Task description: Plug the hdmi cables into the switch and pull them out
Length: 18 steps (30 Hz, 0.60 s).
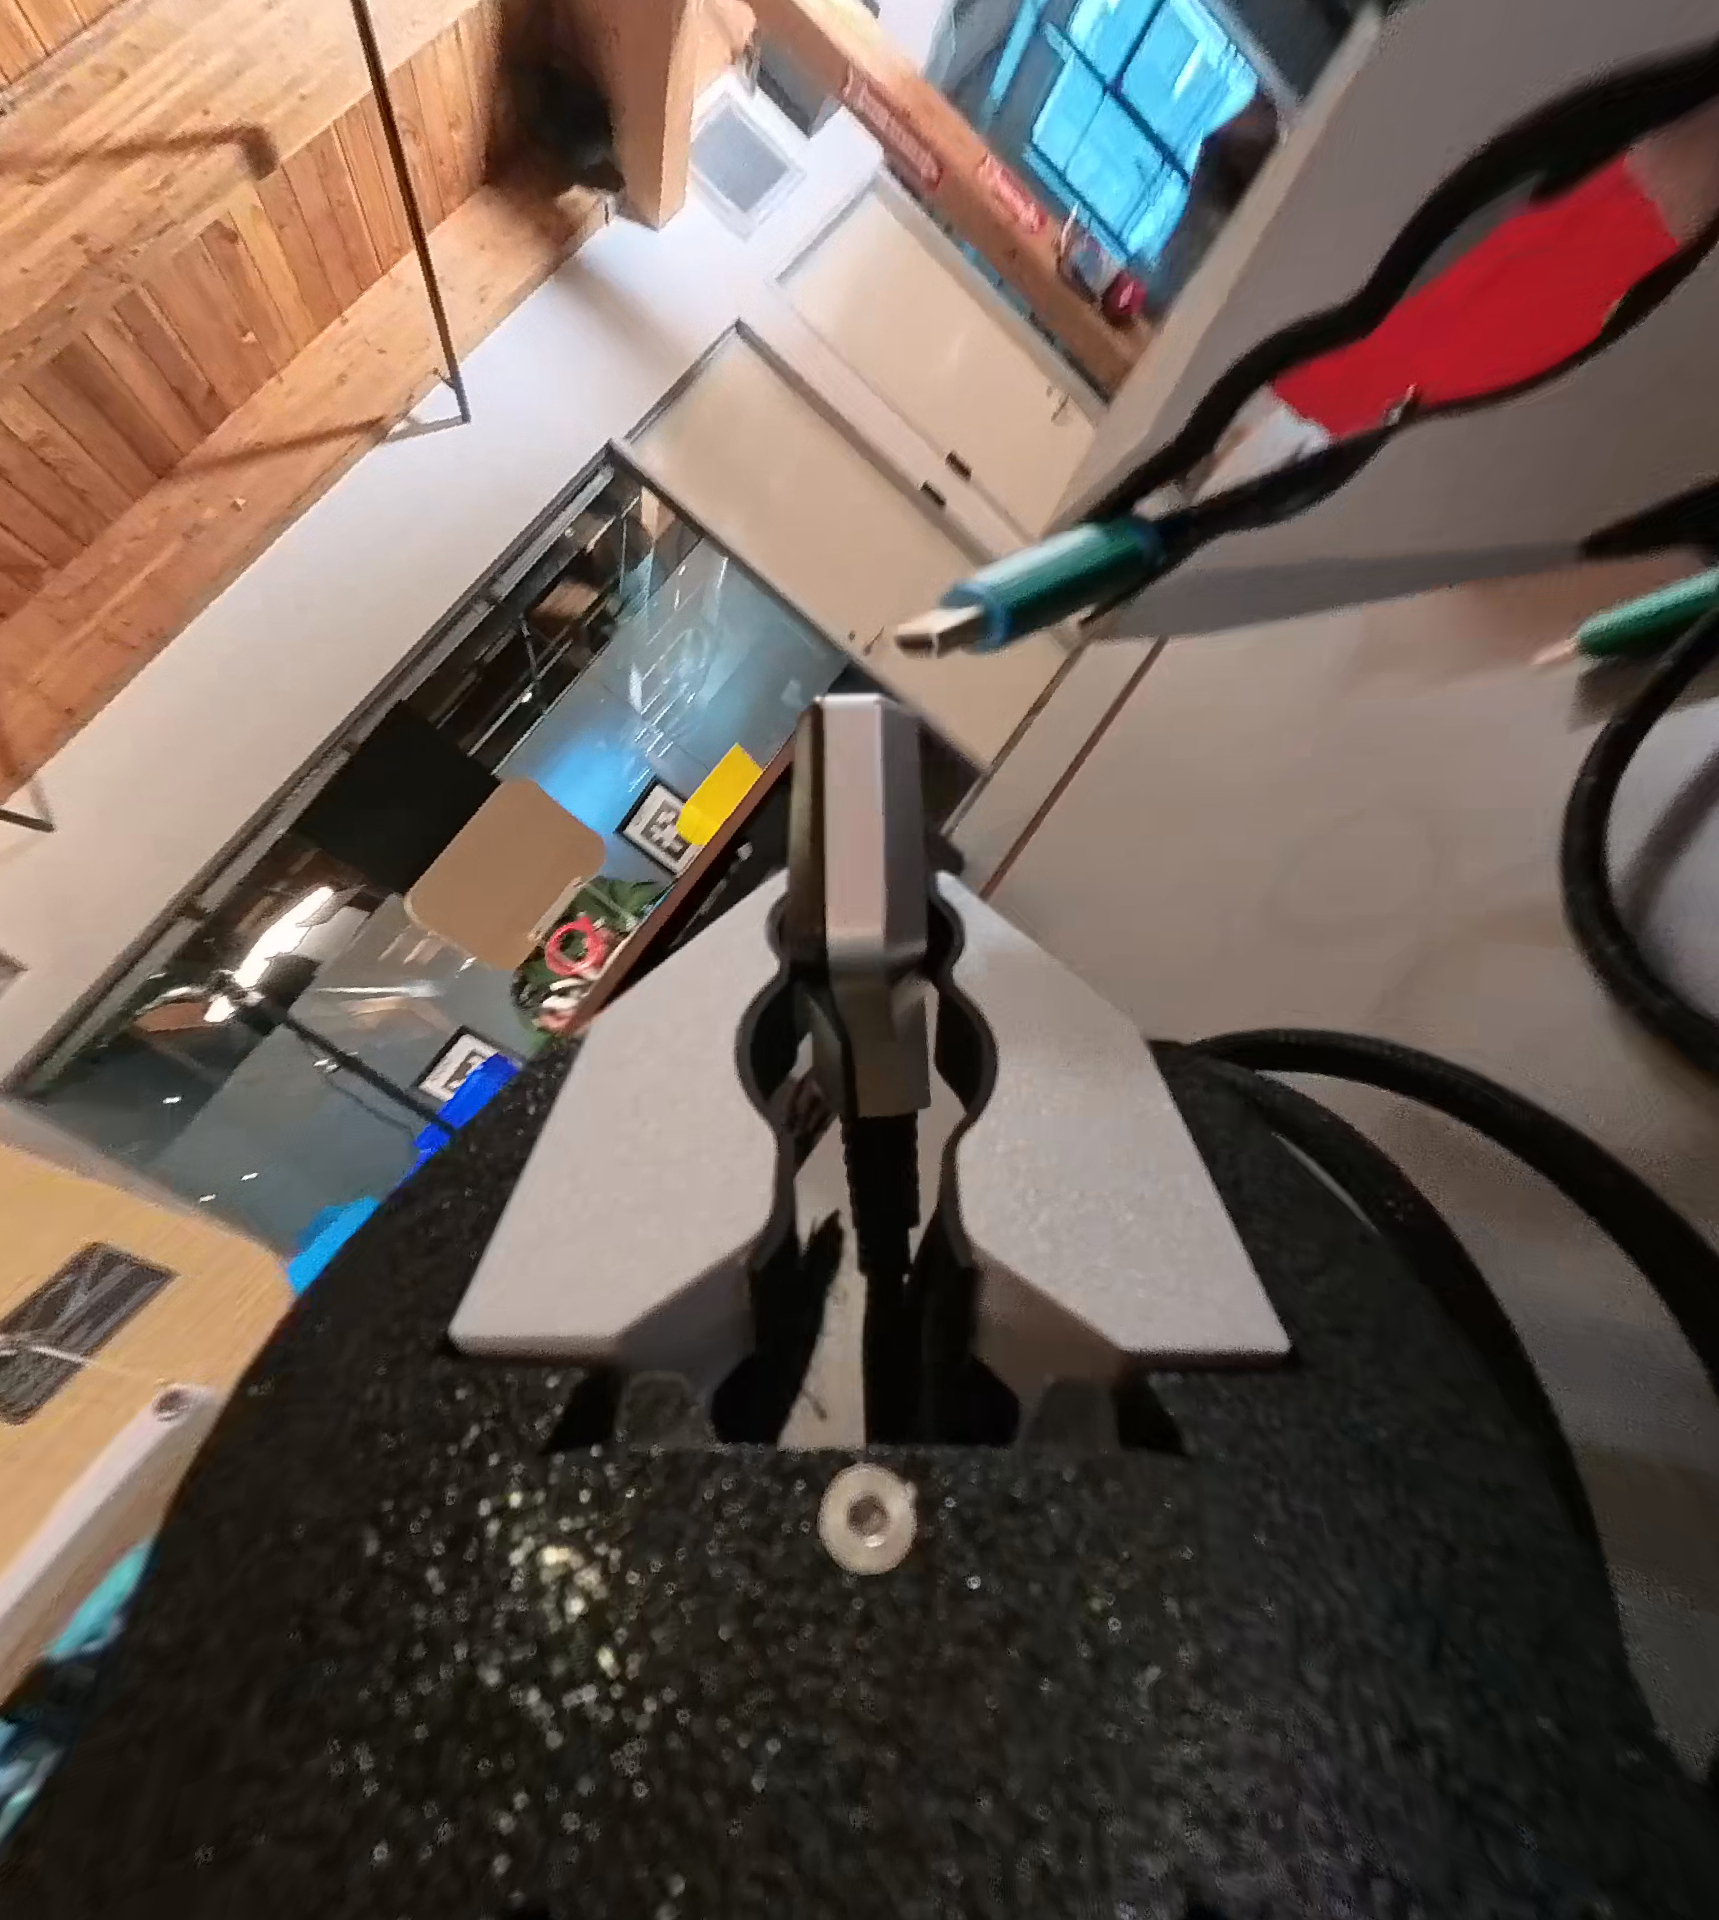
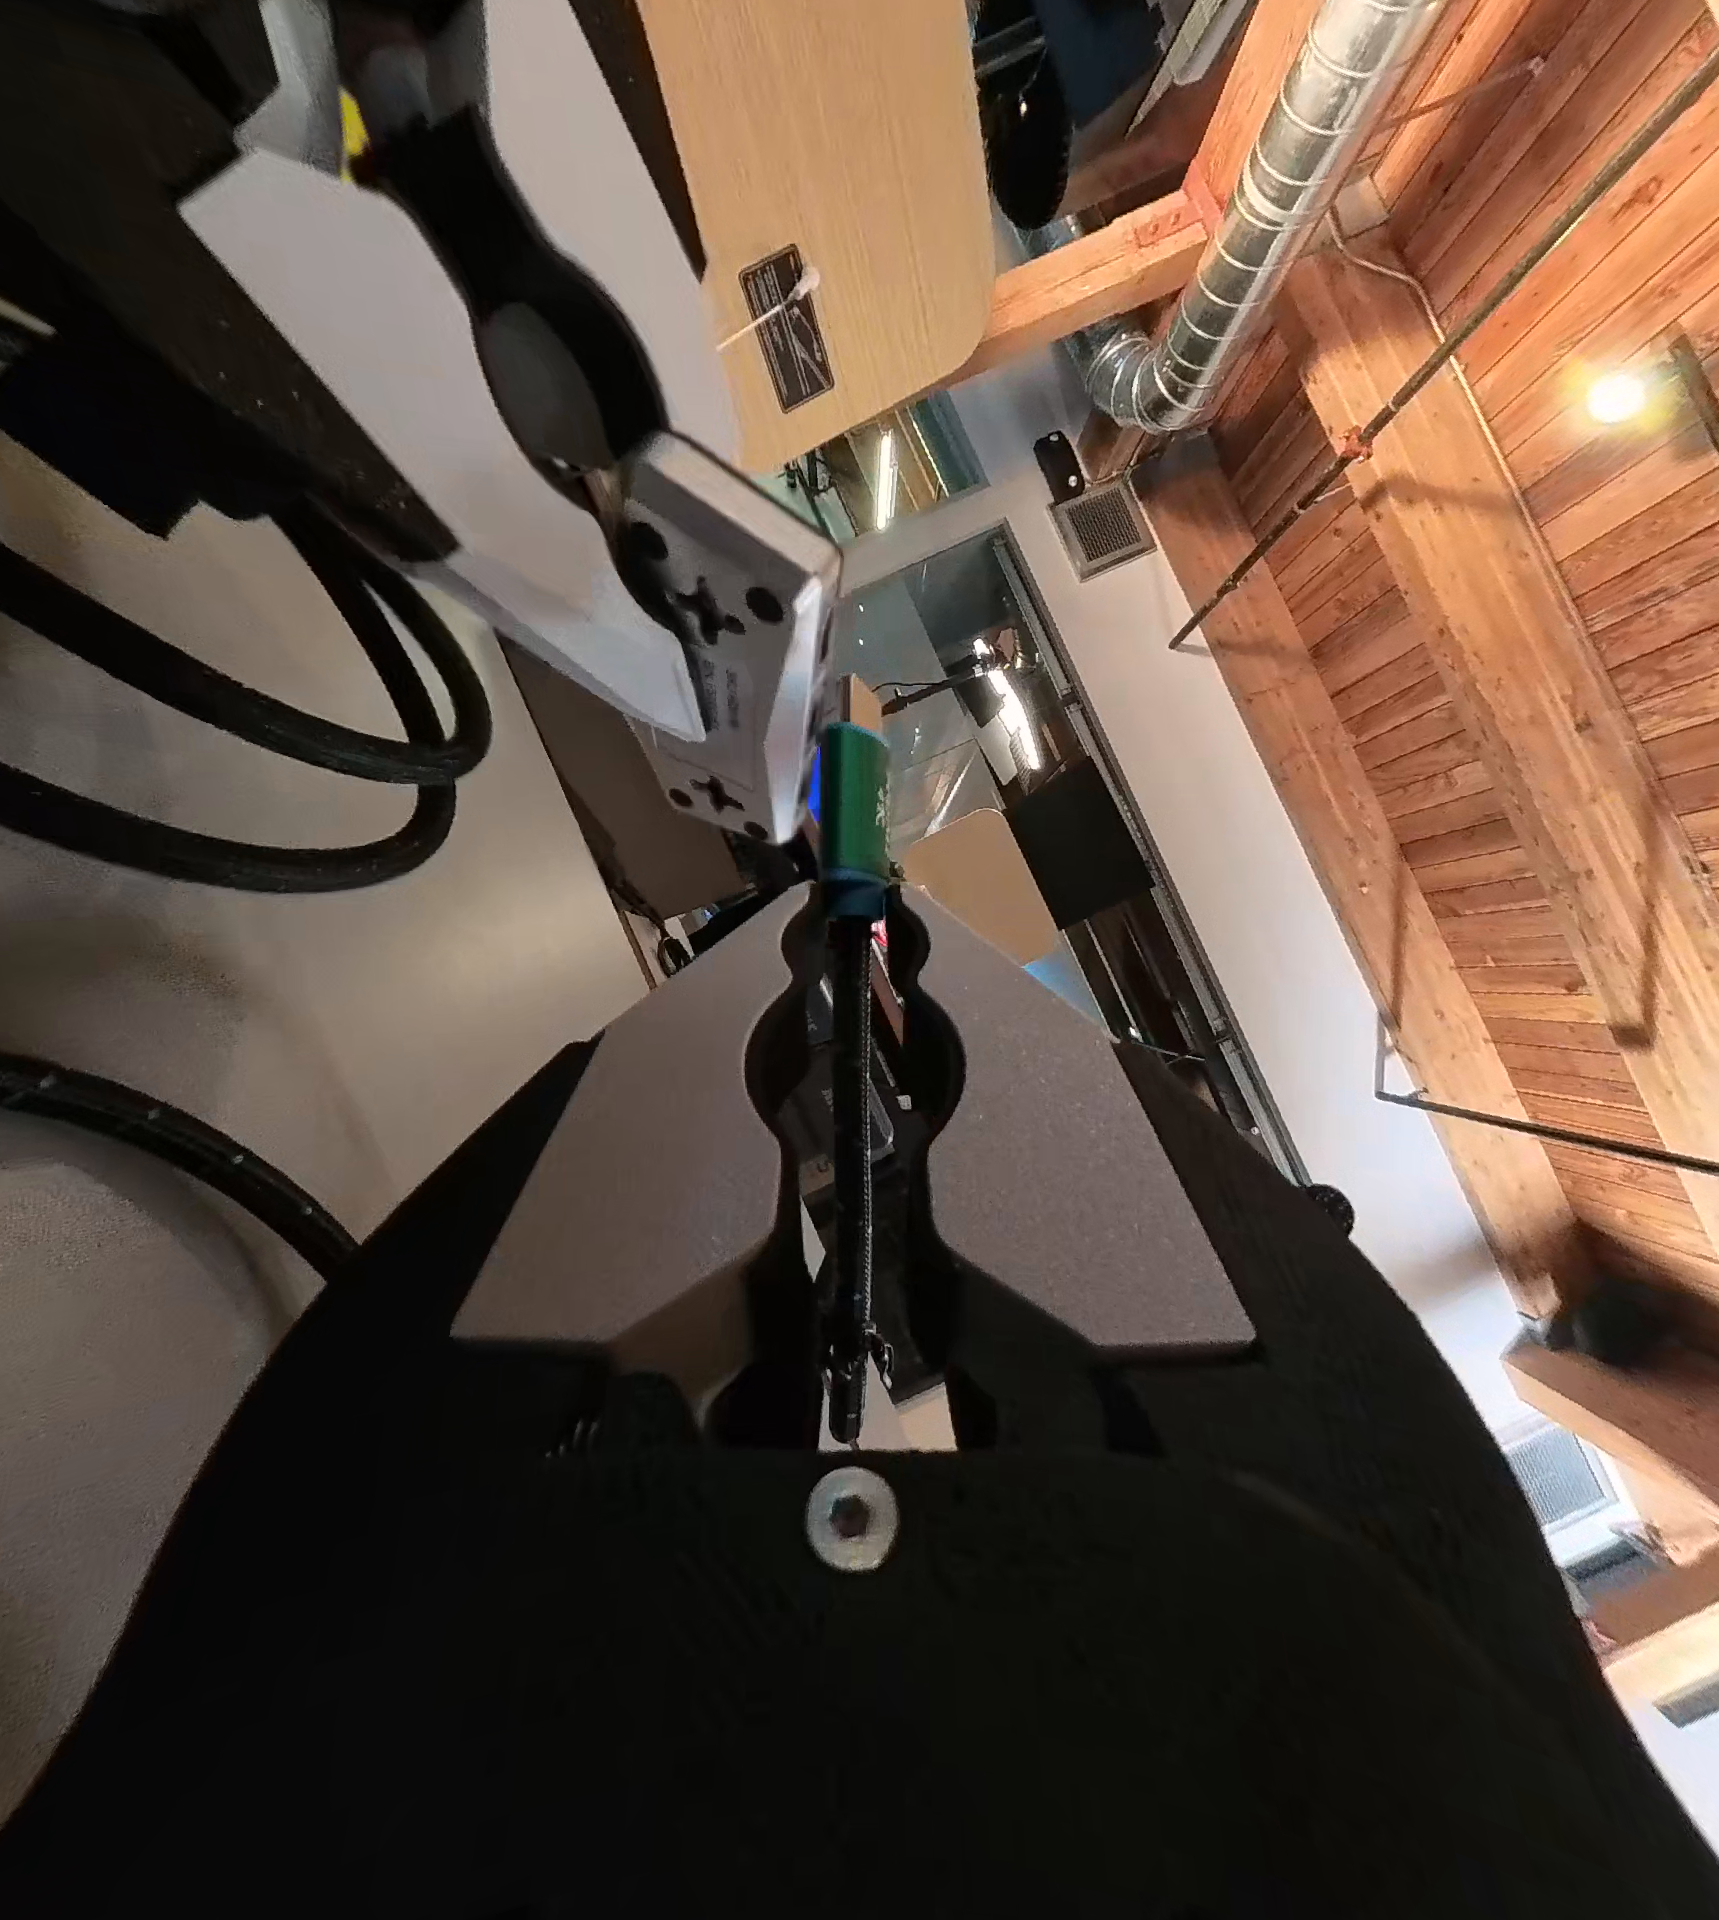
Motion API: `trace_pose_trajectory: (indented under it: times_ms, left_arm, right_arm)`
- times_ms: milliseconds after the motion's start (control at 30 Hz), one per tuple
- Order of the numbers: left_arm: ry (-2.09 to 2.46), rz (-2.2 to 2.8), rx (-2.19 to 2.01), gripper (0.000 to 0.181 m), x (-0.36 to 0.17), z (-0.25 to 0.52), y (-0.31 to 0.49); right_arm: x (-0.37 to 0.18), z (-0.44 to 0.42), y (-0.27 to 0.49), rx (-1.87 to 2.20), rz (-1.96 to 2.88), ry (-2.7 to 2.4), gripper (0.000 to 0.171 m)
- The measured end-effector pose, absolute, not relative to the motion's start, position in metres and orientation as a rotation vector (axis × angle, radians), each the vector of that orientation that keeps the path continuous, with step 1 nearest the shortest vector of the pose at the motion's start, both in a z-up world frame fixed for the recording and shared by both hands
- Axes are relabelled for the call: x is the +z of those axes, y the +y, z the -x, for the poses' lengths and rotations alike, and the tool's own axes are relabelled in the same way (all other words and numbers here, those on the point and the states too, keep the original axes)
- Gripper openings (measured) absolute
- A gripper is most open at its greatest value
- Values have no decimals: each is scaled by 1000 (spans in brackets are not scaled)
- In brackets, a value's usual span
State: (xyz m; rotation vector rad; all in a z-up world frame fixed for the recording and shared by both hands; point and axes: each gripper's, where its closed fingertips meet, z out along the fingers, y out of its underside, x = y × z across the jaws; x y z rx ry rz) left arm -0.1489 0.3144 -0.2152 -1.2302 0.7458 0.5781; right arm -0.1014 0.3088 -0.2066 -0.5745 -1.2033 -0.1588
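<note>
Left wrist view: the left gripper (image 1: pixel 860 914) is clamped on the grey switch (image 1: pixel 860 831), long axis toward 12 o'clock. A green HDMI plug (image 1: pixel 1031 597) lies near at 1 o'clock, apart, tip pointing toward the switch.

Right wrist view: the right gripper (image 2: pixel 855 935) pinches the braided cable (image 2: pixel 860 1091) behind the plug (image 2: pixel 855 805), which points to 12 o'clock, just beside the switch (image 2: pixel 730 665) at 11 o'clock. No containers appear.
</note>
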Motion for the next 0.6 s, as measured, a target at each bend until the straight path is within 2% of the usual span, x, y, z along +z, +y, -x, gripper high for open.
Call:
trace_pose_trajectory:
  times_ms: [133,600]
  left_arm:
    - [880,1320,649,19,-243,151,327]
    - [1174,969,1151,20,-239,143,318]
  right_arm:
    - [-211,103,310,-165,580,-1222,9]
    - [-251,103,339,-255,794,-1398,9]
